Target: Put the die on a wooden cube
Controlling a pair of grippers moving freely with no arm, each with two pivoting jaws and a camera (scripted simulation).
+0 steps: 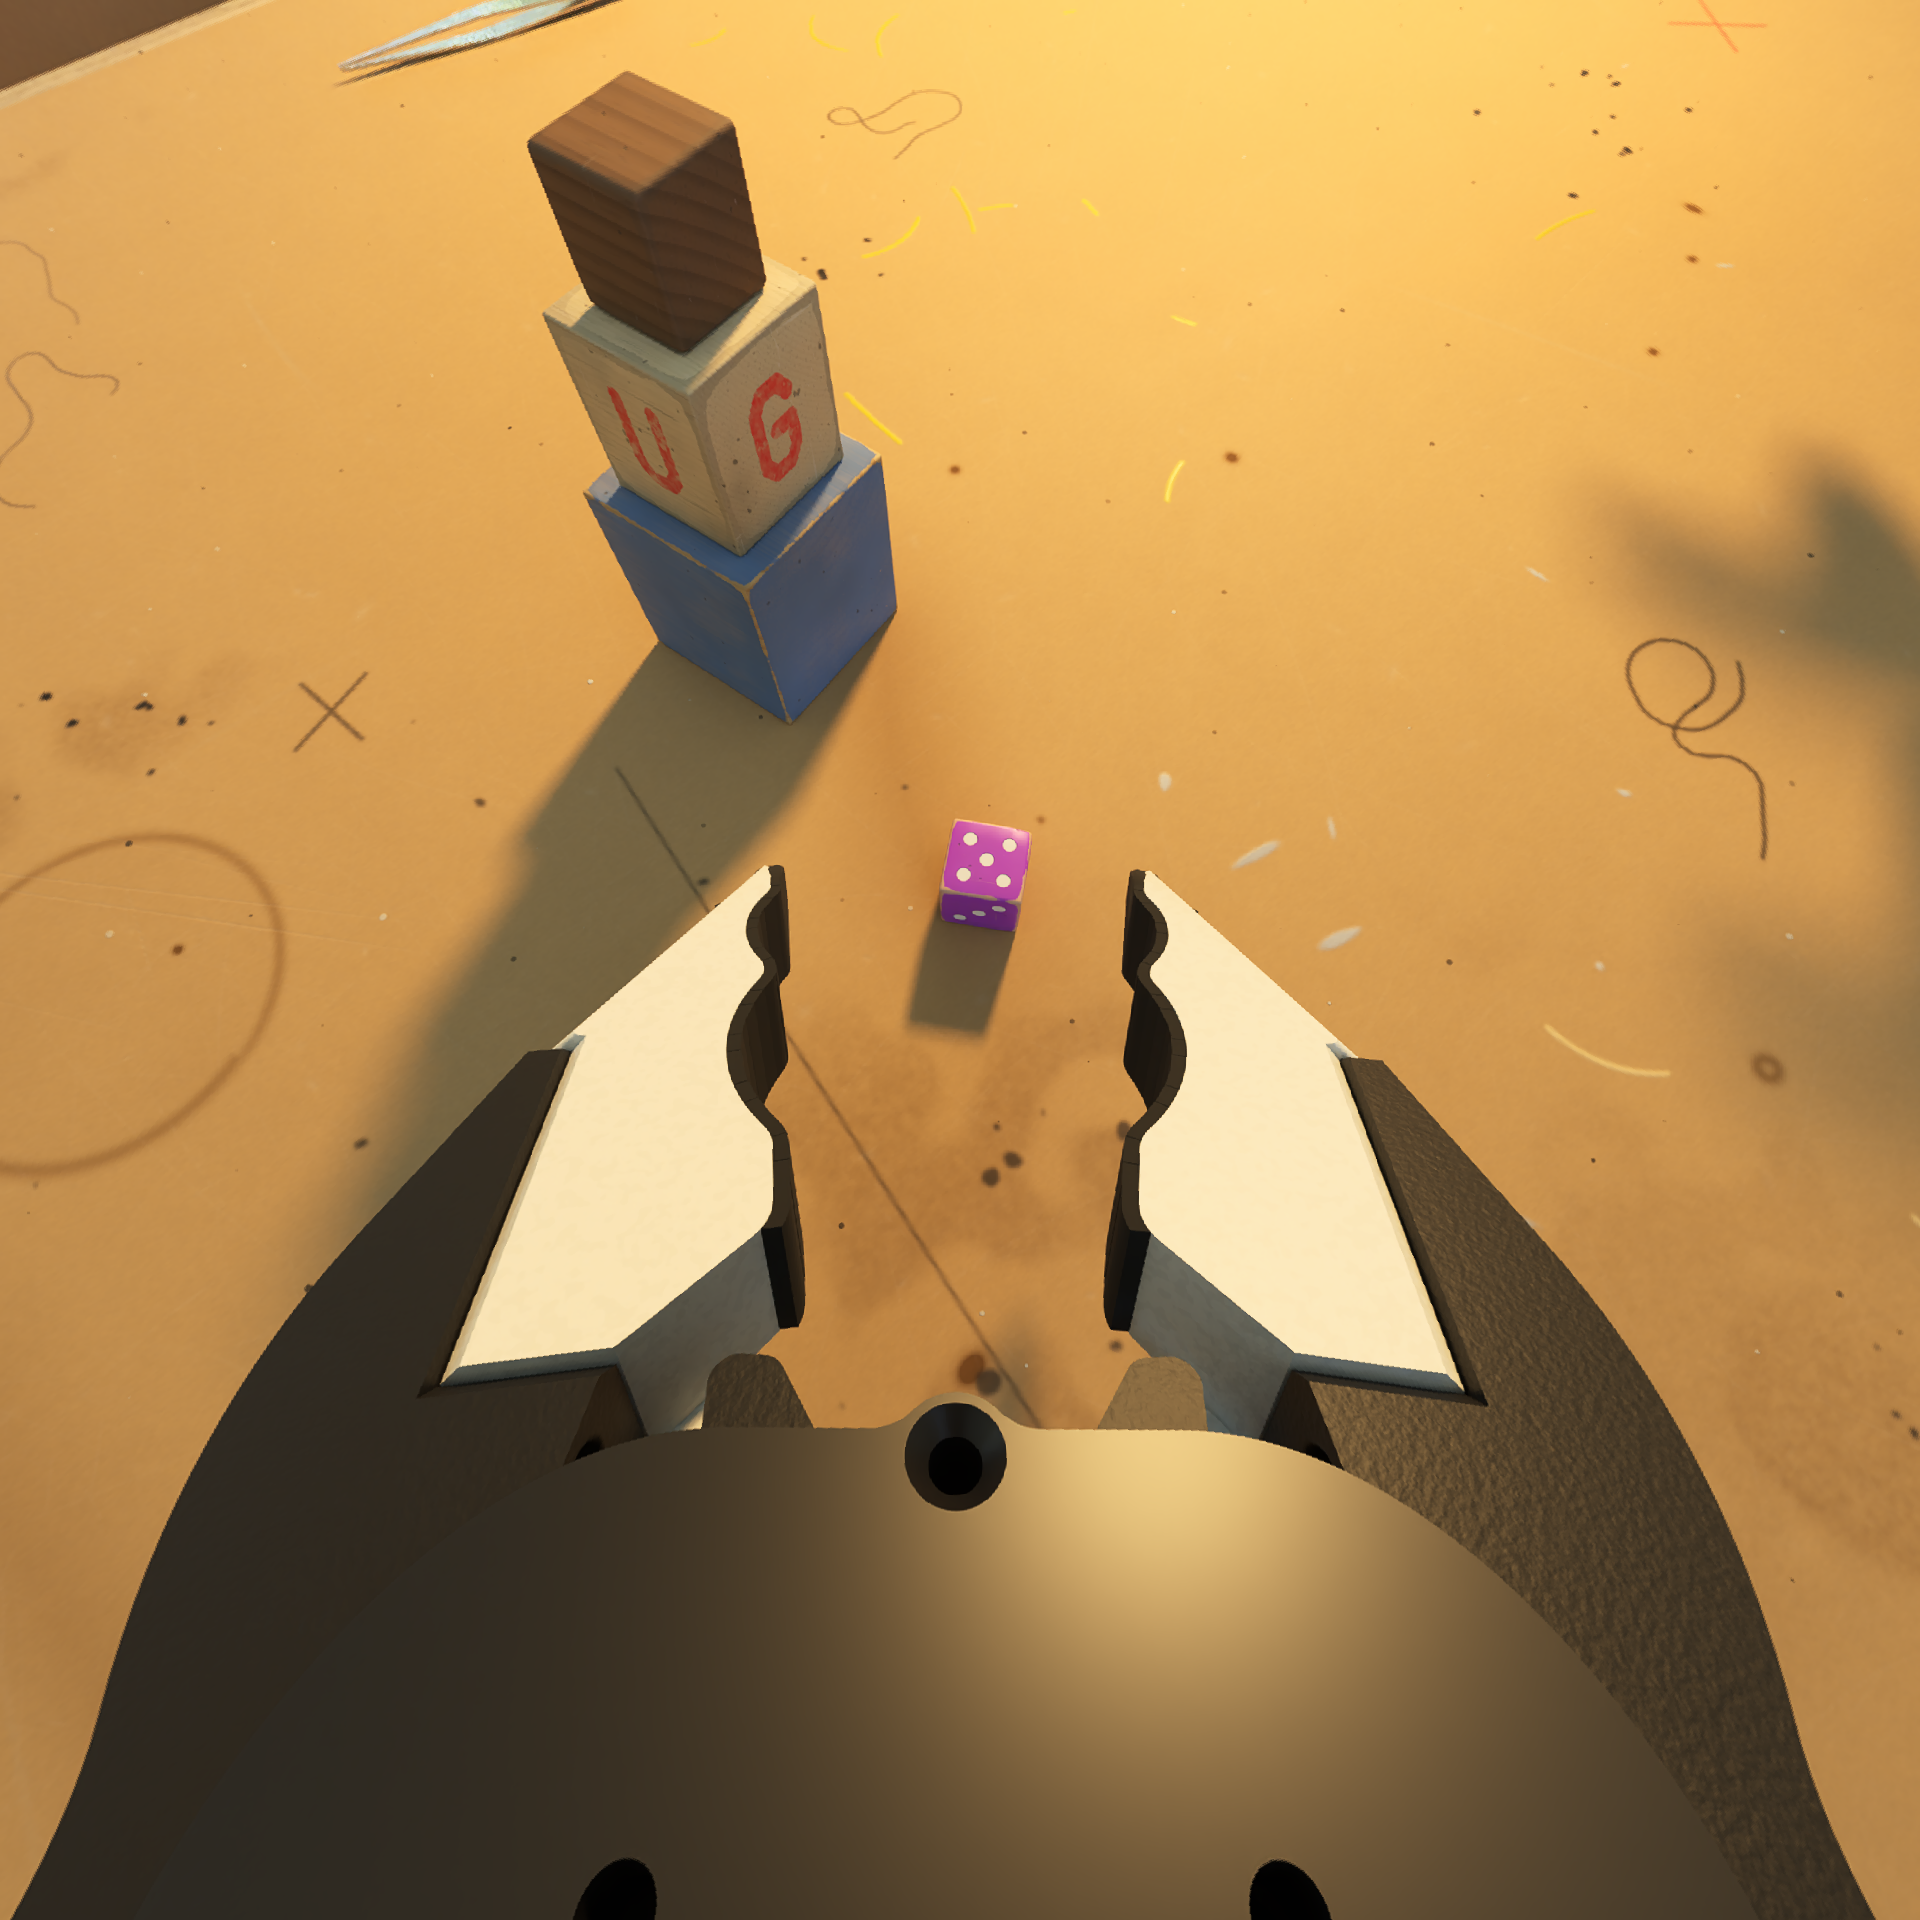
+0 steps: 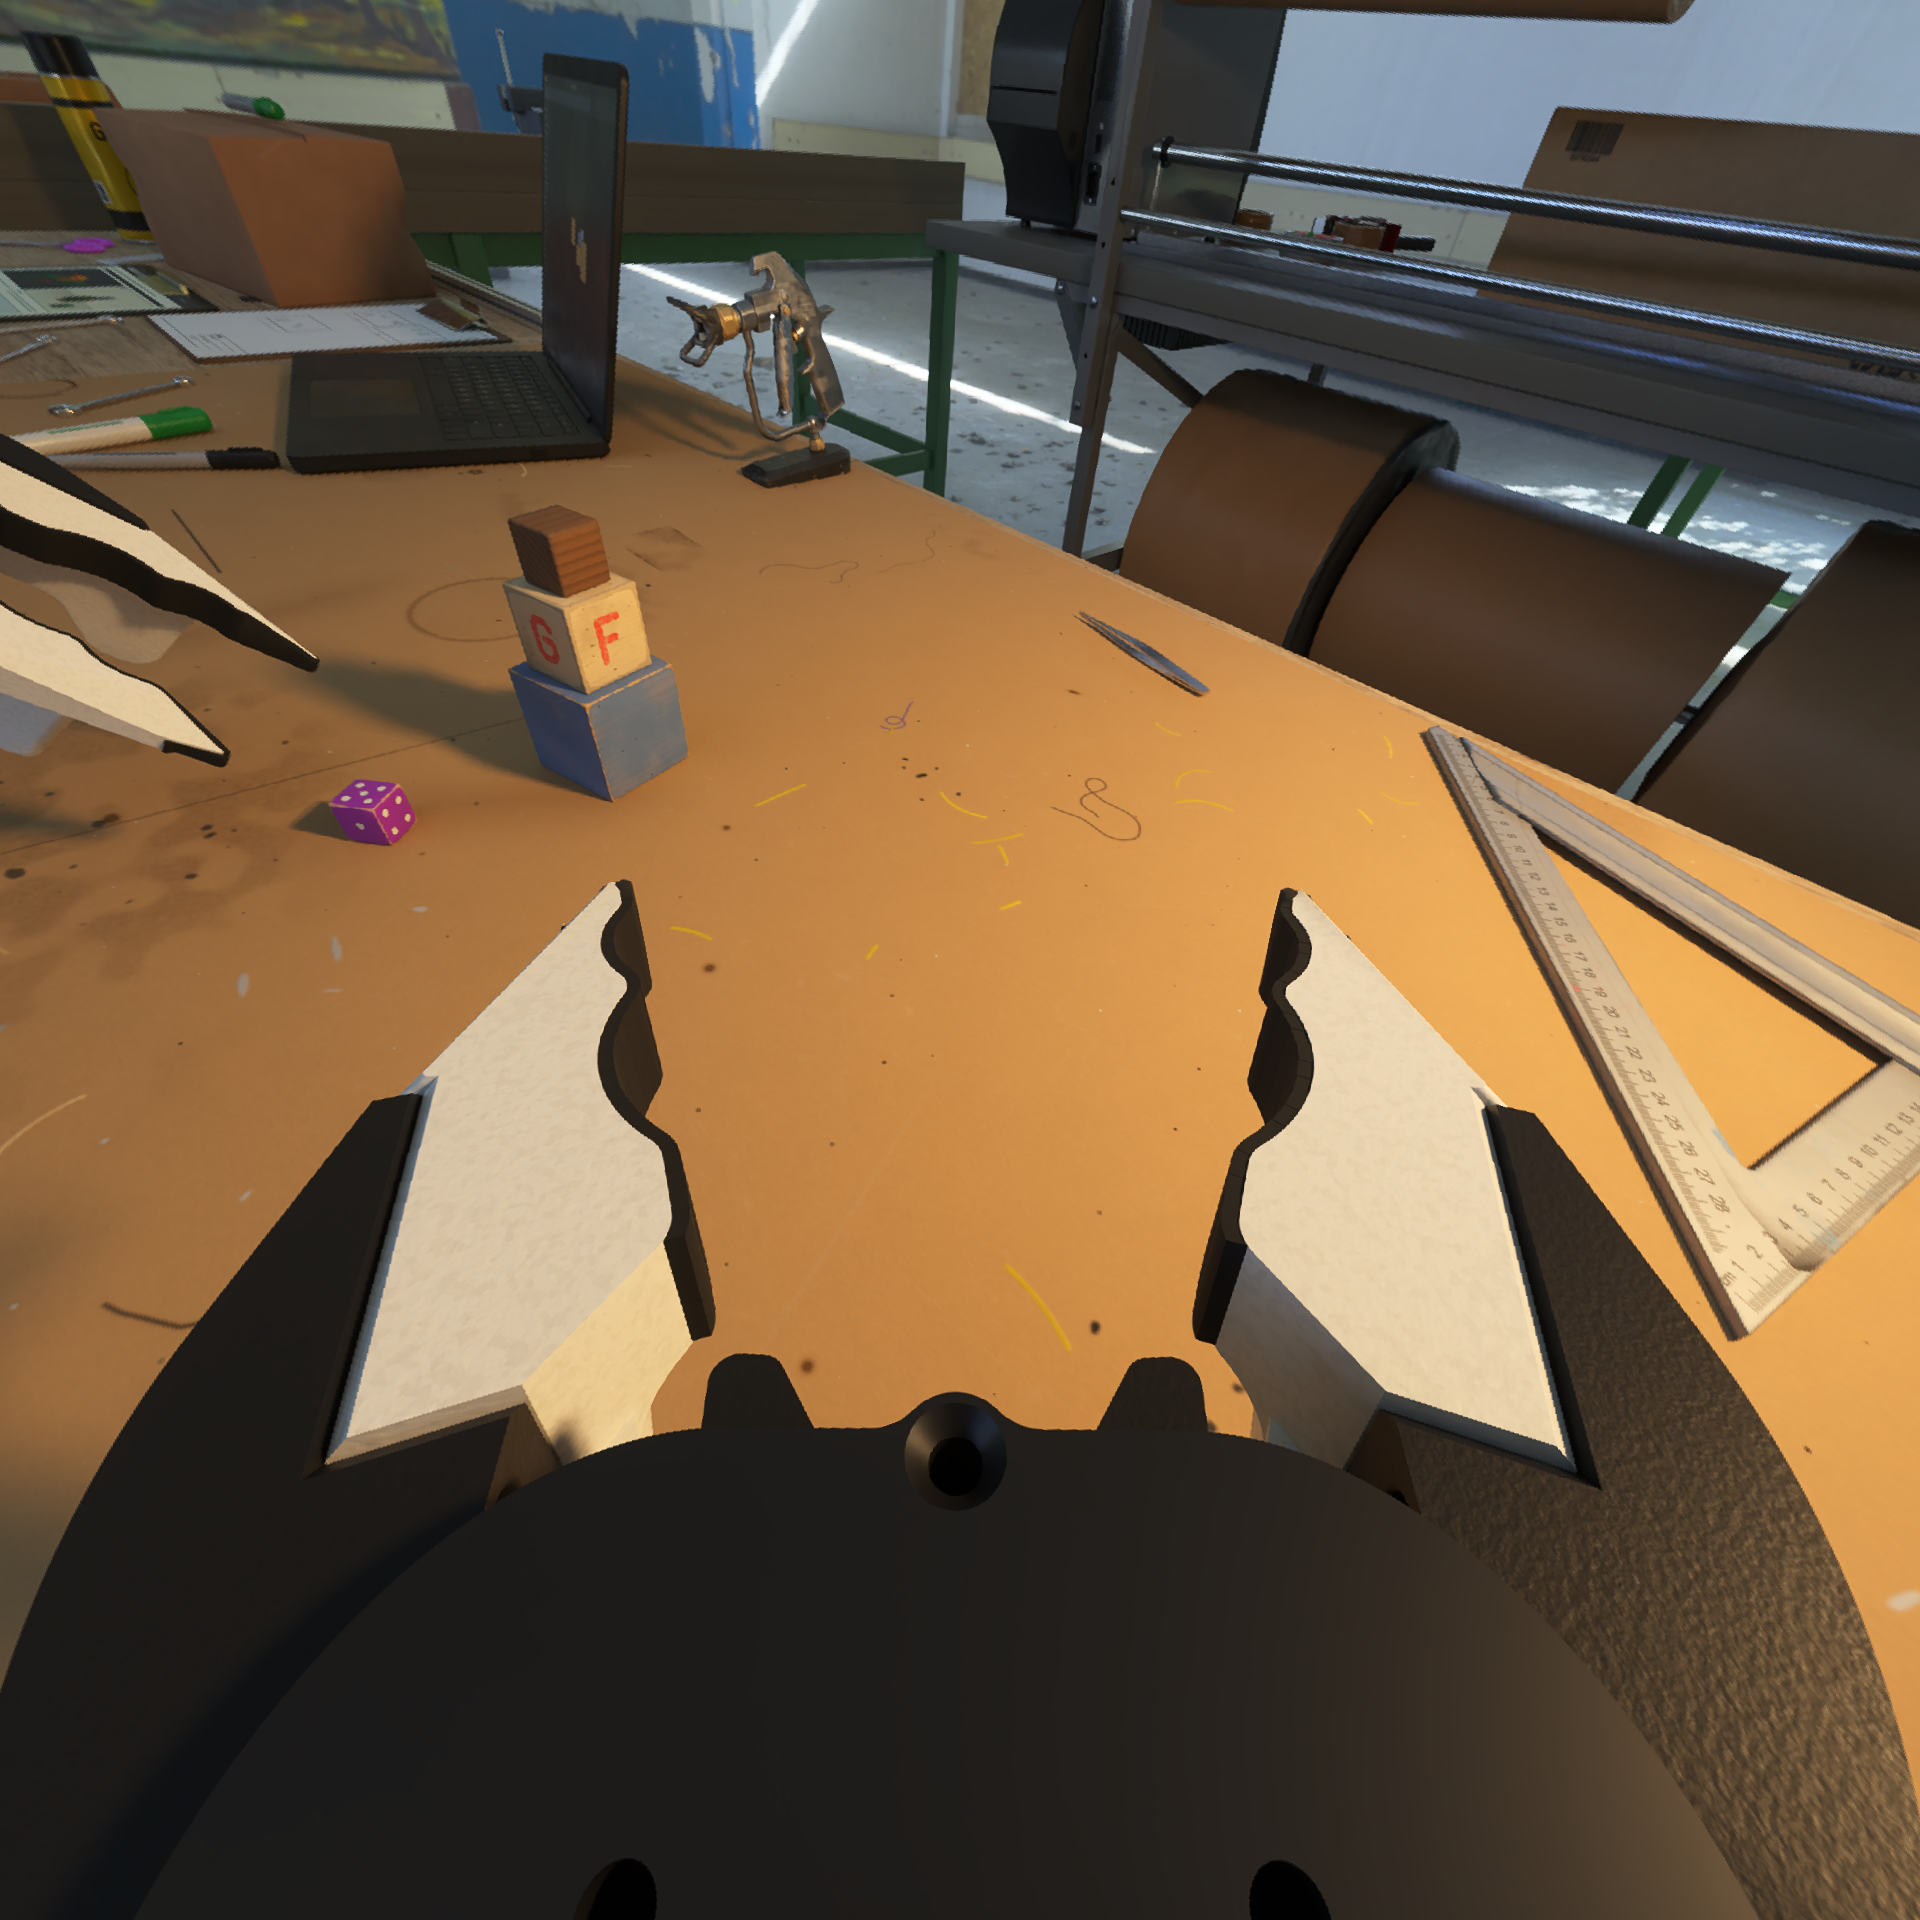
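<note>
One purple die (image 1: pixel 984 873) sits on the orange workbench (image 1: pixel 1351 520), five white pips up, nothing touching it. It's on the near side of the block tower and a bit off from it, out in the open. The tower itself is a blue cube (image 1: pixel 774 603) at the bottom, a pale lettered cube (image 1: pixel 717 436) in the middle with red letters on its sides, and a small dark wooden cube (image 1: pixel 649 208) on top, turned a little against the one below.

The left gripper (image 1: pixel 956 878) hangs over the bench with its jaws spread wide and nothing between them. From its own camera the die lies just past the fingertips, pretty much centred in the gap, closer to the fingers than the tower is.

The right wrist view adds stuff the left one can't see: the left gripper's white fingers (image 2: pixel 114 665) come in from the side, tips pointed toward the die (image 2: pixel 372 811) but clearly short of it. That view also shows a laptop (image 2: pixel 468 405) and a spray gun (image 2: pixel 774 343) on a stand beyond the tower, markers next to the laptop, and a metal set square (image 2: pixel 1621 1039) well off to the far side of the tower from the die.

The right gripper (image 2: pixel 956 894) is wide open too, empty, over bare bench, well apart from the tower and the die.
</note>
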